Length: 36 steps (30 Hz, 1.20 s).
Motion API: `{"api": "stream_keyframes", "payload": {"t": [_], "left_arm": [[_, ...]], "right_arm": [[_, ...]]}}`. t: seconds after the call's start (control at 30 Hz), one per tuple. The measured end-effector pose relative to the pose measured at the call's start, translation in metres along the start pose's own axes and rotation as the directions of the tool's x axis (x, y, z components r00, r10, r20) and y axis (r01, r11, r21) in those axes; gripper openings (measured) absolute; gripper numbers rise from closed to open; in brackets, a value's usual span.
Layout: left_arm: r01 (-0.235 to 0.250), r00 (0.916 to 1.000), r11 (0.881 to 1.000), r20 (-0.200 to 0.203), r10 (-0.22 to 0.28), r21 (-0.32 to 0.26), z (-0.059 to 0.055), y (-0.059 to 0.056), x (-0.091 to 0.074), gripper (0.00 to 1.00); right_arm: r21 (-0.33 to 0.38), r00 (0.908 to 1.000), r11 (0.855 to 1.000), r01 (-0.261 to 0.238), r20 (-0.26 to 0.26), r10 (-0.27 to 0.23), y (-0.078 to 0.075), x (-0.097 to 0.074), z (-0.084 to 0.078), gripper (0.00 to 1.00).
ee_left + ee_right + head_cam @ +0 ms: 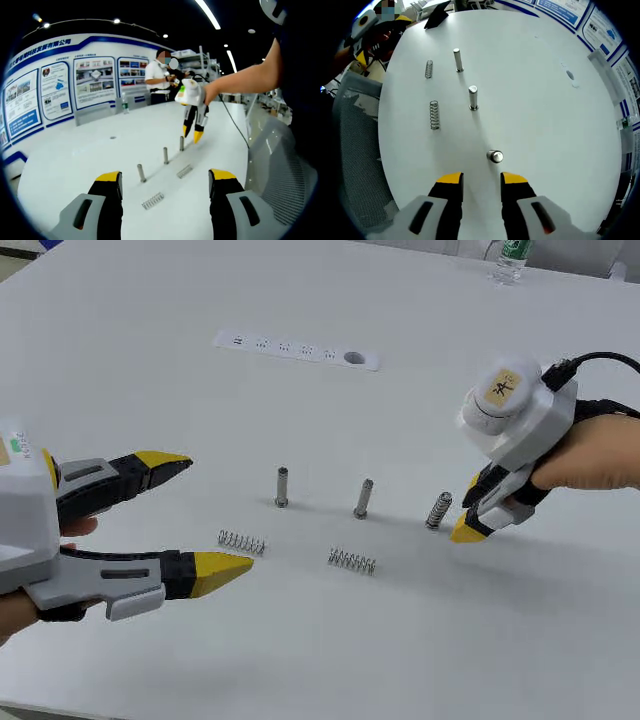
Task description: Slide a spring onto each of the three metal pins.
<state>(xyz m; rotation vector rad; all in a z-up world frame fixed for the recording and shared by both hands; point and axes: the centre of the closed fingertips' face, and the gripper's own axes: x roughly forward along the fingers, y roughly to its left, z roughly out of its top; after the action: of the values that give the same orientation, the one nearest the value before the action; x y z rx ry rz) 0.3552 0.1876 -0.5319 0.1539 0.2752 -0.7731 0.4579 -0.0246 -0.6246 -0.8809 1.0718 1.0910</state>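
1. The left hand-held gripper (218, 513) is spread wide and empty. The right hand-held gripper (468, 520) has its jaws a little apart and holds nothing. It sits just beside the third pin (438, 510), which already wears a spring.
2. The first pin (282, 487) and the middle pin (363, 498) stand upright and bare on the surface (330, 660).
3. The near spring (241, 542) lies flat just ahead of the left hand-held gripper's jaw tips, with its long axis roughly along the row of pins. The other spring (352, 560) lies farther along. The left hand-held gripper is much the closer, so the next pick is probably its job.
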Motion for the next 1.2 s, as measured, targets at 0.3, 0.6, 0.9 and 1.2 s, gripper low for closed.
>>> {"api": "stream_keyframes", "payload": {"t": [0.3,0.6,0.9,1.2], "left_arm": [[0.012,0.9999,1.000,-0.001,-0.012,0.004,-0.001,-0.004,0.000,0.71],[0.021,0.9998,1.000,-0.001,-0.021,0.006,0.000,-0.007,0.002,0.71],[0.027,0.9996,1.000,-0.008,-0.027,0.009,-0.001,-0.009,0.003,0.71],[0.040,0.9991,0.999,-0.015,-0.039,0.007,-0.003,-0.012,0.007,0.70]], "right_arm": [[-0.029,0.9998,1.000,-0.007,0.016,0.008,0.021,-0.005,0.007,0.28],[-0.069,0.9976,0.997,-0.046,0.049,0.049,0.047,0.004,0.029,0.24],[-0.103,0.9943,0.992,-0.073,0.070,0.081,0.059,0.022,0.047,0.22],[-0.138,0.9906,0.986,-0.098,0.082,0.110,0.070,0.038,0.063,0.19]]}}
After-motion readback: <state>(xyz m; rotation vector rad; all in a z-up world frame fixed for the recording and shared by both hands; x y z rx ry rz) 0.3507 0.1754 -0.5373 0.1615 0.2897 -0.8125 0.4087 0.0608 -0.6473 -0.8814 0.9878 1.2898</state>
